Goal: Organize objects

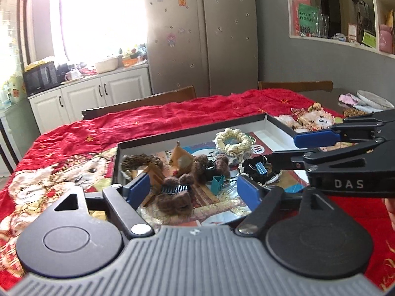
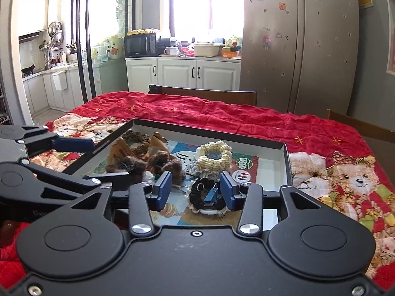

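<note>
Red bear-print cloth [image 2: 222, 118] covers the table, and near its front edge the shallow box [image 2: 284, 162] holds the hair accessories. I have both the left gripper [image 1: 195, 187] and right gripper [image 2: 196, 187] hanging apart and empty over the box's near edge, so this looks like a release. Next I'd pick another loose piece, if any.

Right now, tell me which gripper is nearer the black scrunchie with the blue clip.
Right. The right gripper hangs just above the black scrunchie, fingers either side. The left gripper is over the brown fuzzy clip, further left.
</note>
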{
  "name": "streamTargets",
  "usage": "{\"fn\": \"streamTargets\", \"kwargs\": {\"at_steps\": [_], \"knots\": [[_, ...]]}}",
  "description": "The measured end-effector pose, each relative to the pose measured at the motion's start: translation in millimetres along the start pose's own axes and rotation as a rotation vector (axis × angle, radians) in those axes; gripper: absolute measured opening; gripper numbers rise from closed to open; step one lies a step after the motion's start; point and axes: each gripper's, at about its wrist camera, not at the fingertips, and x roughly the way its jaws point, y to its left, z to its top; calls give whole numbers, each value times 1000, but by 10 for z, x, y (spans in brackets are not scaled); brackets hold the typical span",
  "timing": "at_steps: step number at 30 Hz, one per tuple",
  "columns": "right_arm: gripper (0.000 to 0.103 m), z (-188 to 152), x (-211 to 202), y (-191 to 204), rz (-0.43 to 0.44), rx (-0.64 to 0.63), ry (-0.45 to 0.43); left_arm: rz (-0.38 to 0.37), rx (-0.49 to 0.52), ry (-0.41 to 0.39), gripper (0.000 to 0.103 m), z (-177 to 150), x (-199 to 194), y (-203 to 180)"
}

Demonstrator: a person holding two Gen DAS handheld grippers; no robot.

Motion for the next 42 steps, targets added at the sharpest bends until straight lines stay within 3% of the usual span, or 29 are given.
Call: {"fn": "streamTargets", "kwargs": {"at_steps": [4,9,27,42], "knots": [[43,-21,-262,72,2,-14,-6,8,-12,-16,90,-26,-238,-11],[47,-75,-613,149,-2,-26,-21,28,-63,-33,103,-88,-553,16],[54,-360,-1325,205,-63,31,-12,24,-143,-1,103,-370,-1127,-35],[81,-667,-1742,345,-114,33,0,57,-144,29,103,-581,-1367,-160]]}}
